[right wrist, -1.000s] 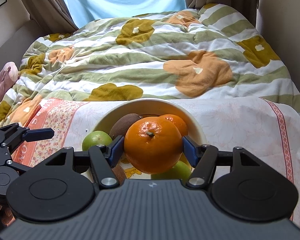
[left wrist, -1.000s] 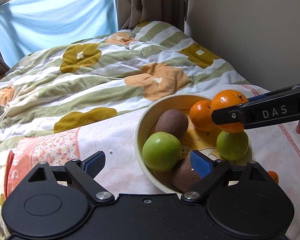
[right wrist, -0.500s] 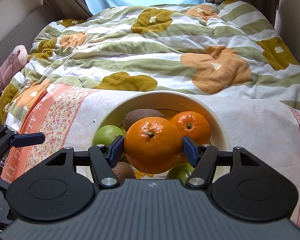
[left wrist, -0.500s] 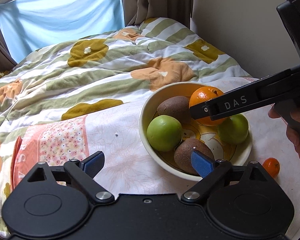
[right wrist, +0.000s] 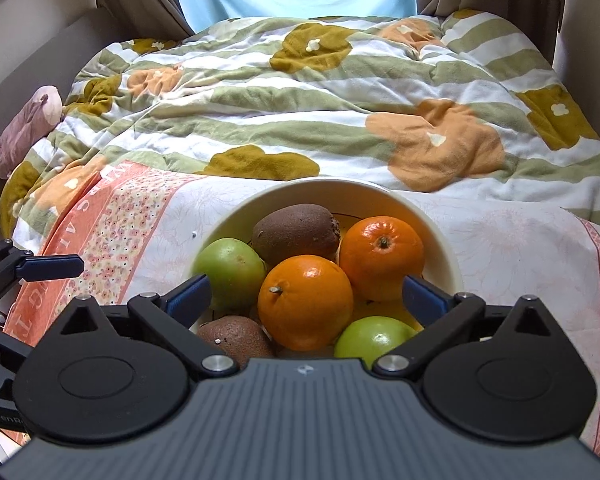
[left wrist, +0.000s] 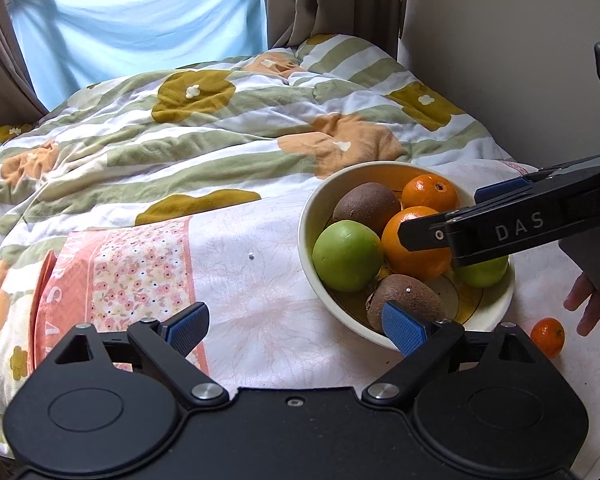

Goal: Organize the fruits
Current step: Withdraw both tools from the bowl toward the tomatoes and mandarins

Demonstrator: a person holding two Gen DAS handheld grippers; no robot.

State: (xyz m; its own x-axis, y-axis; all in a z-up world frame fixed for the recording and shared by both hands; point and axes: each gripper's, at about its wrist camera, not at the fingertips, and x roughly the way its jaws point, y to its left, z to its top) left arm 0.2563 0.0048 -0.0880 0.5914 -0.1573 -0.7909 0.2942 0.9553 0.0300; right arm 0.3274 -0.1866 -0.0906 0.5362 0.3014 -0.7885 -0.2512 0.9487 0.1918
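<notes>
Orange and glossy, the big orange (right wrist: 305,302) sits mid-bowl (right wrist: 440,240) among green apples and brown kiwis. Right tongs (right wrist: 304,296) have just sprung wide, pads clear of it; left tongs (left wrist: 296,326) gape empty beside the bowl.

The right gripper (right wrist: 304,294) points downward, its jaws having just been opening, now spread wide with nothing pressed between them. The left gripper (left wrist: 296,320) also tilts downward, jaws wide apart and empty.

I saw a flowered quilt (right wrist: 300,120) over the bed, a blue cloth (left wrist: 140,28) on the window, brown curtains (left wrist: 332,0), and a pink toy (right wrist: 24,132).
</notes>
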